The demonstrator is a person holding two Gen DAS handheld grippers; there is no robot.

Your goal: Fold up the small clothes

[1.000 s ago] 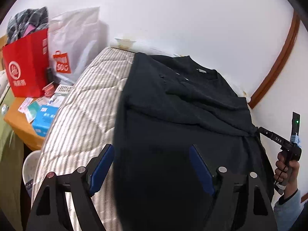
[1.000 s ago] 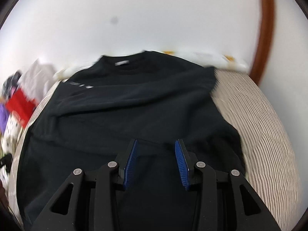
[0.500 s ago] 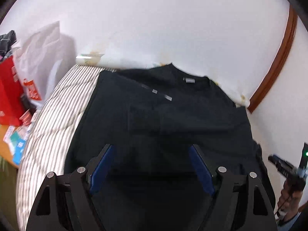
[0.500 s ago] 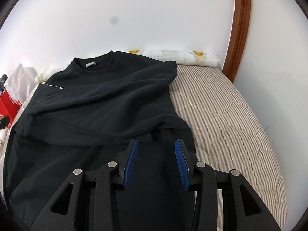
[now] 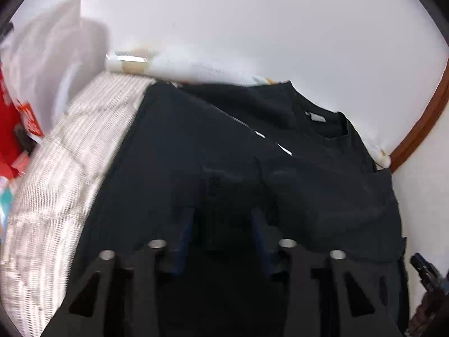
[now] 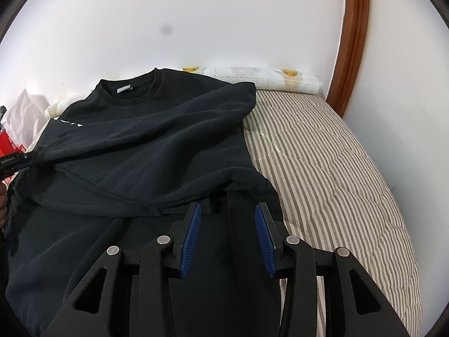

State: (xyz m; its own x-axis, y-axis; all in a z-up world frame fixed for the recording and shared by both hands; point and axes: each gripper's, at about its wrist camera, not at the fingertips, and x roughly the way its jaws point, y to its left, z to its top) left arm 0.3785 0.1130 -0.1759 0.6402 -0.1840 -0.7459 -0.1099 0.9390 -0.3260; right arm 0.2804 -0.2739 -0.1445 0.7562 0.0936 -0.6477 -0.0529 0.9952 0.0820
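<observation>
The black sweatshirt (image 6: 146, 151) lies spread on the striped mattress (image 6: 336, 168), collar toward the wall, occupying the left part of the bed and leaving the right part bare. Its sleeves are already laid across the chest, so the garment is narrowed into a long panel; in my judgement this placement prepares the lengthwise fold of hem toward collar. The right gripper (image 6: 228, 238) hovers low over the lower right portion of the sweatshirt, its 2 blue pads partly apart with only flat cloth seen between them; no fabric is pinched, and I judge it is stationed there to take the hem corner on that side. The left gripper (image 5: 221, 238) is over the lower left body of the sweatshirt, and its jaws are closing; dark cloth shows between the pads, but the left view is blurred and I cannot tell whether the pads already press on it. In the right view, its tip (image 6: 16, 161) sits at the garment's left edge where the folded sleeve ends, which suggests it is seizing that edge to hold or lift it. A red bag (image 5: 11, 129) and white bags (image 5: 56, 56) stand beside the bed, clear of the work.
</observation>
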